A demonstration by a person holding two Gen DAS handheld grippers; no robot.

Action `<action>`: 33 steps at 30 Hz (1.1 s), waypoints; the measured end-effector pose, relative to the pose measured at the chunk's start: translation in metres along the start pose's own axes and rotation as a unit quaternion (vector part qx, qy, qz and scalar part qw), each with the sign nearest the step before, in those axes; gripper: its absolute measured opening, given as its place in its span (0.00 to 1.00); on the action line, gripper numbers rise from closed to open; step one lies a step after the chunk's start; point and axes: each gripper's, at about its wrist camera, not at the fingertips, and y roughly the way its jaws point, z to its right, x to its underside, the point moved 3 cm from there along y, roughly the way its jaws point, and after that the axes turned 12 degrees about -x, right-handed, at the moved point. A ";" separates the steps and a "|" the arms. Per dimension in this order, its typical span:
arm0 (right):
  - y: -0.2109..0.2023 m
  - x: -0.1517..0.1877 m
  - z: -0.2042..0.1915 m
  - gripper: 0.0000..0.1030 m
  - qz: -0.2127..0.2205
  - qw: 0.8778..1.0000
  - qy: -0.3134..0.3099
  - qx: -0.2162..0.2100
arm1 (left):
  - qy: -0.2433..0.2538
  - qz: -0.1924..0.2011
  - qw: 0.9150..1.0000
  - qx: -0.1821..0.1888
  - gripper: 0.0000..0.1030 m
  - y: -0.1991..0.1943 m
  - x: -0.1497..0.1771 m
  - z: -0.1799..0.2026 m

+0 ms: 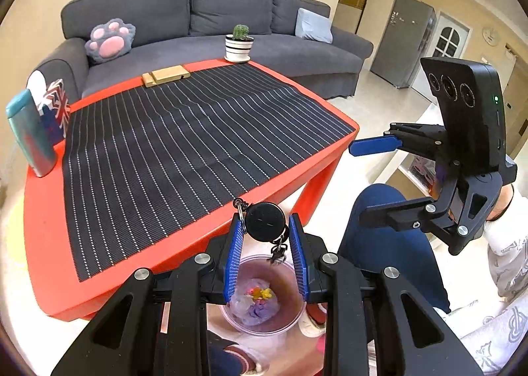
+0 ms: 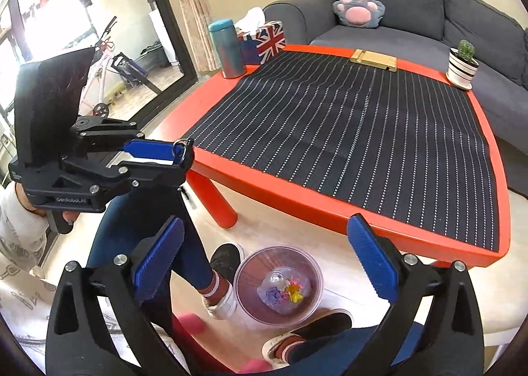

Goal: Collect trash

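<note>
1. Gripping a round black keychain reel (image 1: 266,221) in the left gripper (image 1: 266,237), pads pressed to its sides, directly above the clear bin (image 1: 264,293).
2. Hanging beside it, right gripper (image 2: 267,260) wide apart and empty, bin (image 2: 279,287) on the floor below, wrappers inside.

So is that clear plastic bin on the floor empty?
No. The clear plastic bin holds a crumpled clear wrapper with purple and yellow bits.

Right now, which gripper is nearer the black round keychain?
Left. The left gripper is shut on the keychain, holding it above the trash bin. The right gripper hangs open off to the side, nothing between its fingers.
</note>
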 end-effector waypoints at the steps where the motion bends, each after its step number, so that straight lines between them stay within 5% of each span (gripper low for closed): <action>1: -0.001 0.000 0.001 0.95 0.000 1.000 0.001 0.001 | 0.000 0.000 1.000 0.001 0.27 0.001 0.000 0.000; 23: -0.018 0.001 0.017 0.95 0.025 0.999 0.024 0.010 | 0.026 -0.016 0.999 0.019 0.31 0.012 0.000 0.020; 24: -0.018 0.001 0.018 0.95 0.026 0.999 0.024 0.010 | 0.027 -0.018 0.999 0.019 0.35 0.013 0.000 0.020; 26: -0.020 0.001 0.019 0.95 0.028 0.999 0.025 0.010 | 0.022 -0.014 1.000 0.017 0.79 0.014 0.000 0.019; 27: -0.020 0.001 0.019 0.95 0.028 0.999 0.025 0.010 | 0.016 -0.009 1.000 0.017 0.86 0.014 -0.001 0.017; 33: -0.019 0.001 0.021 0.95 0.028 0.999 0.028 0.009 | 0.008 -0.013 1.000 0.004 0.91 0.015 0.000 0.013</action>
